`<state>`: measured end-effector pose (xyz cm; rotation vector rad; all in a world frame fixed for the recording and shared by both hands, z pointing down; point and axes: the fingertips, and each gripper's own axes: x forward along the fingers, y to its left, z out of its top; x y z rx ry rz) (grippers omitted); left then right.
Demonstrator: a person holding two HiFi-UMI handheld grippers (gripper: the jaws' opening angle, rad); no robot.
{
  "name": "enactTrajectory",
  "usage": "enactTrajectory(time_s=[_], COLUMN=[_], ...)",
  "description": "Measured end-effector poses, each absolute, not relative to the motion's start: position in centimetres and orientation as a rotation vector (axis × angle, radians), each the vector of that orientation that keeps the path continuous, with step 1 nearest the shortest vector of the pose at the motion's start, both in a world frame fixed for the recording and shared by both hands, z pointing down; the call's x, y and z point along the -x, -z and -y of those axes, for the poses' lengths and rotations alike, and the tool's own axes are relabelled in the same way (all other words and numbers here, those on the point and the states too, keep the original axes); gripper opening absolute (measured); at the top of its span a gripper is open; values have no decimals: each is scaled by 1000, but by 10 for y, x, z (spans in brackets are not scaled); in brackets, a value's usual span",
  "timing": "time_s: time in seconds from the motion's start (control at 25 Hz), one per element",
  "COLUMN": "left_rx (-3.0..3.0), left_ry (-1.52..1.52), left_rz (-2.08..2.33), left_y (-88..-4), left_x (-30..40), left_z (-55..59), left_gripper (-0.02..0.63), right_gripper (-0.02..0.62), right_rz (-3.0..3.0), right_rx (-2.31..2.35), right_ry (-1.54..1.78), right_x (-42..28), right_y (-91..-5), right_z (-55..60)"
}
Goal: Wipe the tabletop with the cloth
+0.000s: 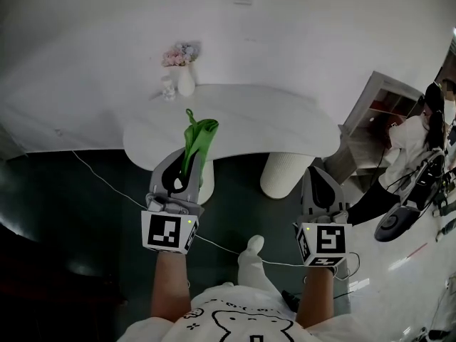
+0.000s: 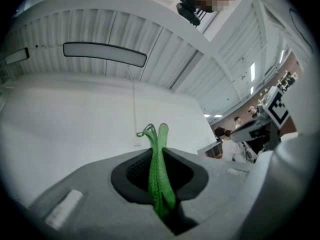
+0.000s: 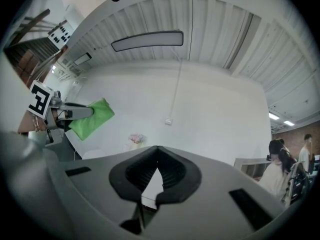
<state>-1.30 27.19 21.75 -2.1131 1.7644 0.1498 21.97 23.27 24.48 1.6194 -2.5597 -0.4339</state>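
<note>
A green cloth sticks up from my left gripper, which is shut on it and held upright in the air just before the near edge of the white tabletop. In the left gripper view the cloth runs as a folded strip between the closed jaws of the left gripper. My right gripper is shut with nothing in it, to the right, in front of the table's pedestal. The right gripper view shows its own tips touching and the cloth at the left.
A white vase with pink flowers and a small white piece stand at the table's back left. A thin cable crosses the dark floor. A white shelf unit and a person are at the right.
</note>
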Motion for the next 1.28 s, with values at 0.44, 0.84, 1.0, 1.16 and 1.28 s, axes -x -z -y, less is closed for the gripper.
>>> enactTrajectory(time_s=[0.44,0.84,1.0,1.16,1.28], left_rx=[2183,2270,2297,2328,2357], left_ry=[-109,-58,-39,-48,0], left_rz=[-1738,-1753,-1745,-1754,-1758], left_y=[-231,-231,-228,-237,-251], left_x=[-21,-46,-69,-86,-95], left_z=[-143,32,99,146,172], left_gripper=[49,51,51,49,49], right_gripper=[0,0,0,0,0], right_rz=[2545,2553,2538,2526,2513], right_rx=[-1701,-1762,-1802,-1821,-1815], right_ry=[343,203,181,140,97], right_x=[-259,-293,-317,-329,-333], right_y=[-265,-277,-275,-286,-301], right_z=[-116,45,101,143,161])
